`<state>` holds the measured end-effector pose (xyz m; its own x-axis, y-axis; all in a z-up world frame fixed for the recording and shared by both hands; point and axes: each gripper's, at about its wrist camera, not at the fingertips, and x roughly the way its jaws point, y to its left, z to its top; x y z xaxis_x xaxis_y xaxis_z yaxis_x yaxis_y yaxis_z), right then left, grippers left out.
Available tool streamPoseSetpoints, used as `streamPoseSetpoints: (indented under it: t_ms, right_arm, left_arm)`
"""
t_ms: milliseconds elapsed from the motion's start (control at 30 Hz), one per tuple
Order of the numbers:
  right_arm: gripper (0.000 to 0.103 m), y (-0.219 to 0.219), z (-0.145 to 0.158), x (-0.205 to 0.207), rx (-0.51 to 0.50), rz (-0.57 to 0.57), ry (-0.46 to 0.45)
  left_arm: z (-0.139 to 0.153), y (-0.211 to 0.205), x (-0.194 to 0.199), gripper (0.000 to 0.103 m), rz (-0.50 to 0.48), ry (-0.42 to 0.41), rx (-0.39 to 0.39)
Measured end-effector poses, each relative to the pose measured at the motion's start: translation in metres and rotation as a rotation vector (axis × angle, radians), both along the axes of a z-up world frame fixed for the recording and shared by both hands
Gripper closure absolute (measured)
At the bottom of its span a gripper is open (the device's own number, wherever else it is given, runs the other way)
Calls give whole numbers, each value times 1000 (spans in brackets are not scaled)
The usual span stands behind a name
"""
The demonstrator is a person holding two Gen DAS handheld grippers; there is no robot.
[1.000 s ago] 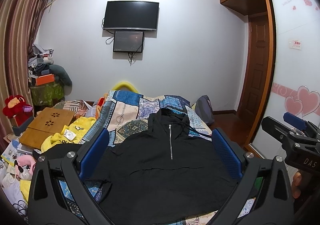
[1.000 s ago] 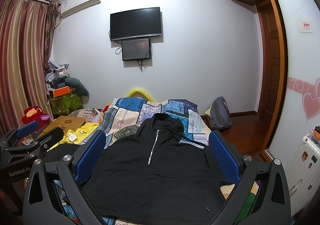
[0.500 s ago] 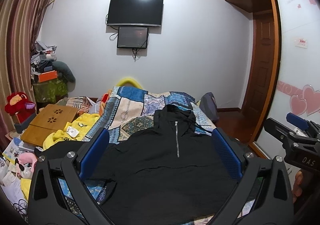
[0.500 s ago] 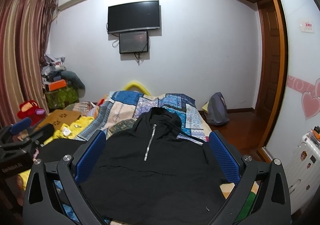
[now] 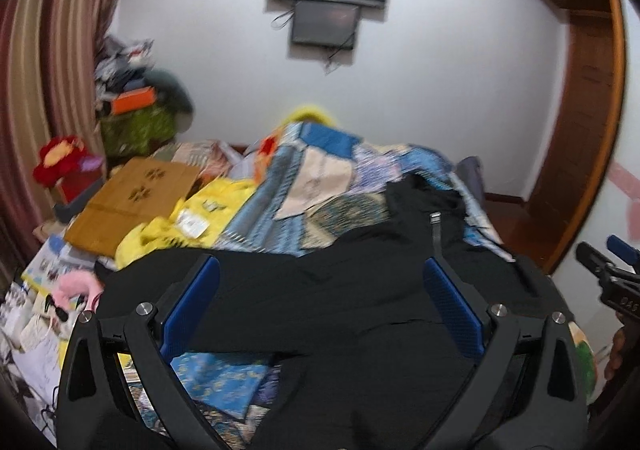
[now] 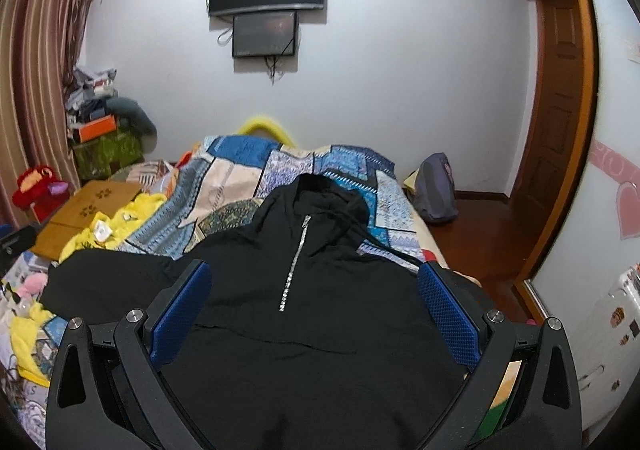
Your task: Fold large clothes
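On the patchwork quilt (image 6: 240, 178) covering the bed, your black hooded pullover (image 6: 320, 310) lies flat, zipper up. Your left gripper (image 5: 320, 290) and right gripper (image 6: 316, 286) both hover above it, jaws wide and empty. Only the left view catches the left sleeve (image 5: 168, 266) — and your hand (image 5: 616, 354).

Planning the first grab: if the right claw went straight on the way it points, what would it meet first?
Most likely the black hoodie spread on the patchwork quilt: the open right claw points at its chest, near the zipper. Depth is unclear.
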<state>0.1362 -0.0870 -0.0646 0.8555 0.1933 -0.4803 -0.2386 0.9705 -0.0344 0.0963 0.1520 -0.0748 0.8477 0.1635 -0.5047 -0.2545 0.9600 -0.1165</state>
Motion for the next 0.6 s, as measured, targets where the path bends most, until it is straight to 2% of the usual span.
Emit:
streamPoseSetpoints:
  t_ms: [233, 333, 433, 600]
  right_arm:
    - [1, 19, -17, 35, -52, 20, 67]
    - [1, 24, -25, 50, -60, 40, 113]
    - [1, 27, -38, 65, -72, 43, 170]
    - [1, 33, -63, 83, -118, 46, 268]
  left_arm:
    - [-43, 96, 14, 0, 140, 86, -131]
    - [-70, 141, 16, 0, 201, 136, -222]
    - [-107, 189, 15, 0, 245, 197, -352]
    - [-157, 231, 6, 0, 287, 283, -470]
